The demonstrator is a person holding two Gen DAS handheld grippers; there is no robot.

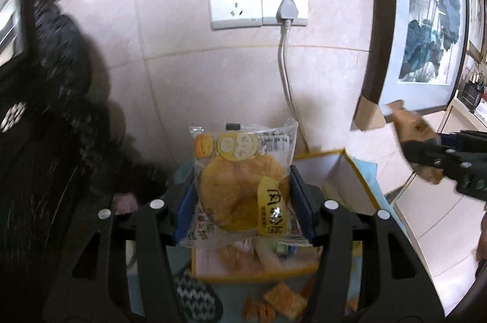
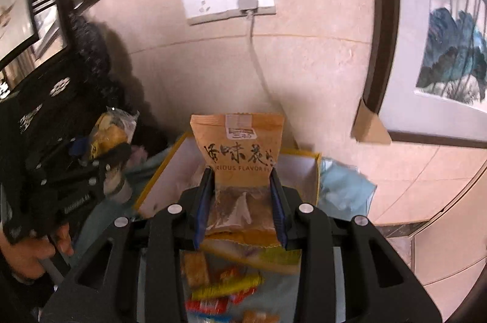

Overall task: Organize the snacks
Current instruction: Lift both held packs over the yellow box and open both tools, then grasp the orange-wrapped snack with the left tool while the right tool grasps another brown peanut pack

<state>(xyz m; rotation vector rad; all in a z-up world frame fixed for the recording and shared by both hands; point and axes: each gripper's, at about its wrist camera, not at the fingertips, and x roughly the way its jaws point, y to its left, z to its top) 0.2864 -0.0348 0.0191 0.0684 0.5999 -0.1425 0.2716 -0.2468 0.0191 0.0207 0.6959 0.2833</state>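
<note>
My left gripper clamps a bun pack; my right gripper clamps a brown pouch, both above the box.

Two black two-finger tongs show: the left tongs grip one clear packet with a round yellow pastry, and the right tongs grip one orange-brown paper snack pouch. Below the tongs sits one white cardboard box with yellow edges. Beyond them, two white wall sockets carry one grey plug.
</note>
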